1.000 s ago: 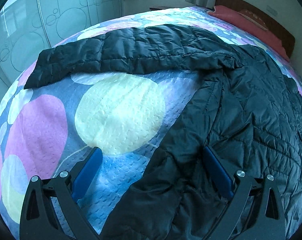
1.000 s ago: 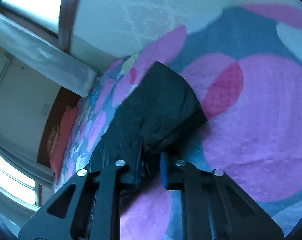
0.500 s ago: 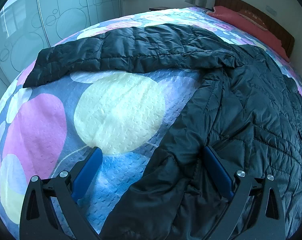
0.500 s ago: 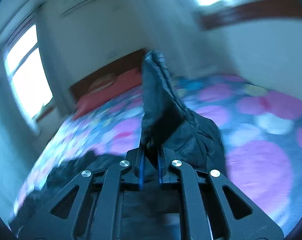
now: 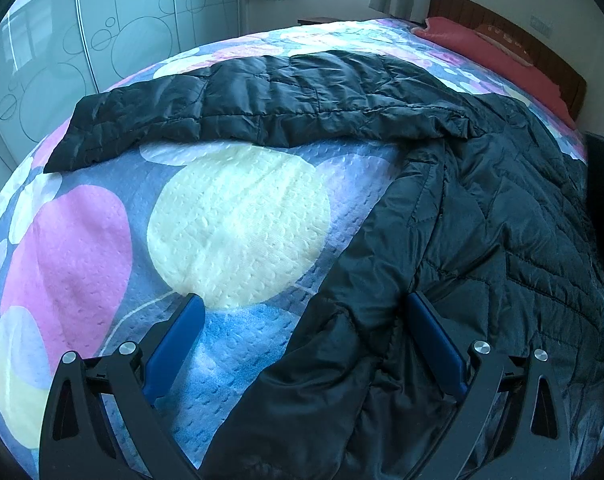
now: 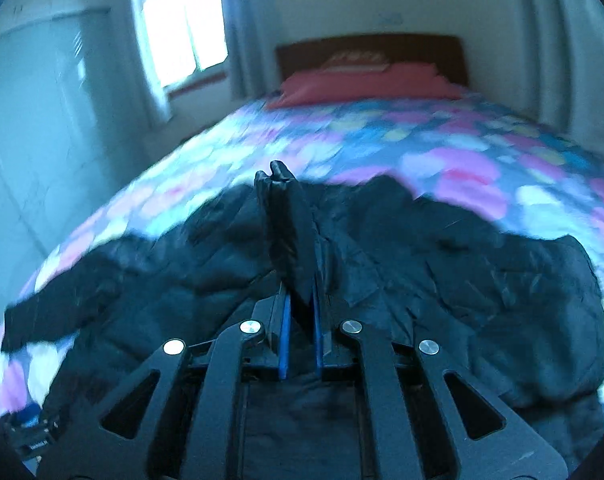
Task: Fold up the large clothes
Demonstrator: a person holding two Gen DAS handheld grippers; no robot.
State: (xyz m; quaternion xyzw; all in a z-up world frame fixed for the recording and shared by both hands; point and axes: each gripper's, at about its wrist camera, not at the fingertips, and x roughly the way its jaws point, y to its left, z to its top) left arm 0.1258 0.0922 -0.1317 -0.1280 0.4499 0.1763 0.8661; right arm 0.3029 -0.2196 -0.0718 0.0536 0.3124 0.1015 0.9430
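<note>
My right tongs [image 6: 299, 312] pinch the black jacket's sleeve [image 6: 287, 232] above the bed [image 6: 382, 136]; left tongs [image 5: 302, 320] spread wide. They straddle the jacket [image 5: 482, 220] edge.

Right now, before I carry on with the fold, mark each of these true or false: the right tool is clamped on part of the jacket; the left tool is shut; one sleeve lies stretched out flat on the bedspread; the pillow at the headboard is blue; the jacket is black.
1. The right tool is clamped on part of the jacket. True: a fold of black fabric stands up between its closed pads.
2. The left tool is shut. False: it is wide open, straddling the jacket's edge.
3. One sleeve lies stretched out flat on the bedspread. True.
4. The pillow at the headboard is blue. False: it is red.
5. The jacket is black. True.
</note>
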